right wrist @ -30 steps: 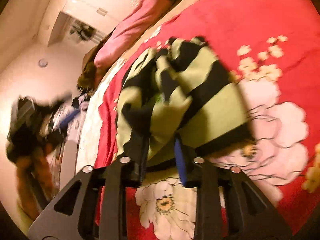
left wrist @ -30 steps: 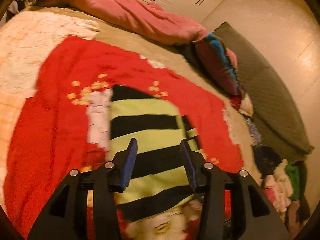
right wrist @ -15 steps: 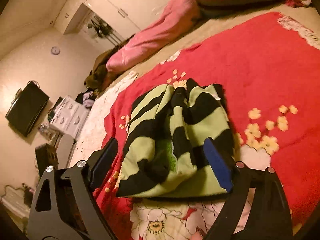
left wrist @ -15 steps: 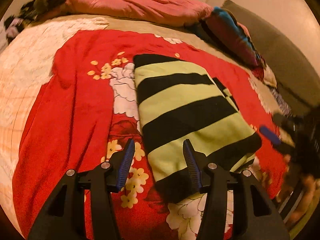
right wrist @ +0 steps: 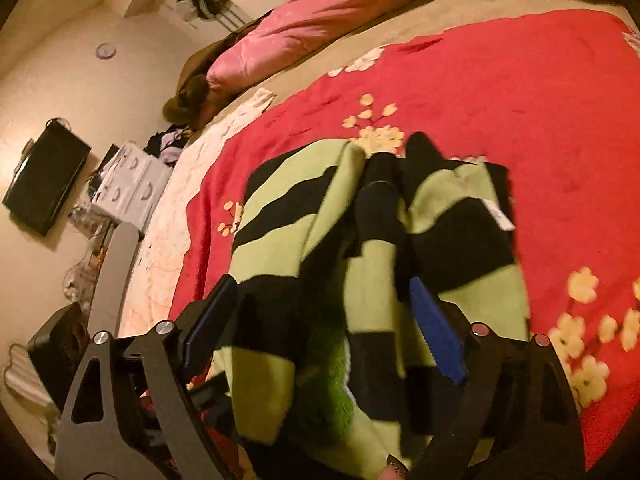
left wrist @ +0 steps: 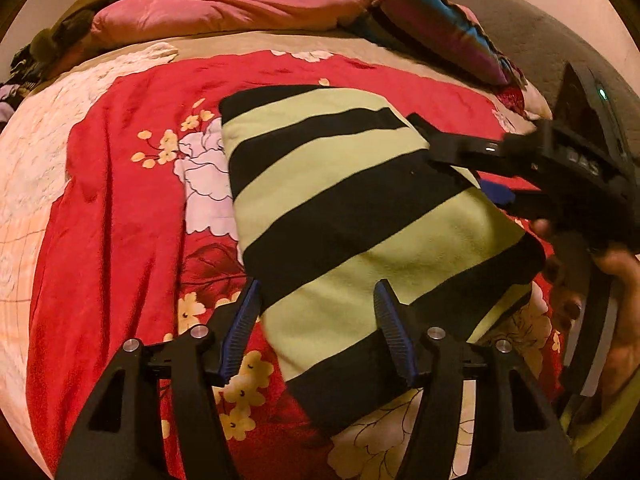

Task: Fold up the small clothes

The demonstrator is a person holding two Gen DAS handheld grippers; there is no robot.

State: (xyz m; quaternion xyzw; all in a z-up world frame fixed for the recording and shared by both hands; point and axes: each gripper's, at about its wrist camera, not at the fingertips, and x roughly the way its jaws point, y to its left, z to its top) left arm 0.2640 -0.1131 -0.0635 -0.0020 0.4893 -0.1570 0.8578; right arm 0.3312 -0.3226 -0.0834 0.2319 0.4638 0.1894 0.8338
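Observation:
A folded green-and-black striped fleece garment point(left wrist: 352, 216) lies on the red flowered blanket point(left wrist: 120, 208). My left gripper point(left wrist: 316, 316) is open, its jaws astride the garment's near edge. My right gripper point(right wrist: 324, 308) is open with its jaws spread over the garment's loose folded end point(right wrist: 372, 264). It also shows in the left wrist view point(left wrist: 472, 164), lying against the garment's right side with the hand behind it.
A pink duvet point(left wrist: 240, 4) and a striped pillow point(left wrist: 444, 28) lie at the head of the bed. A grey mat point(left wrist: 532, 40) is beyond the right side. A wall TV point(right wrist: 44, 180) and white drawers point(right wrist: 128, 188) stand off the left.
The right gripper let go of the garment, opened wide and has now come back down over its end. The left gripper pulled back and now sits over the near edge.

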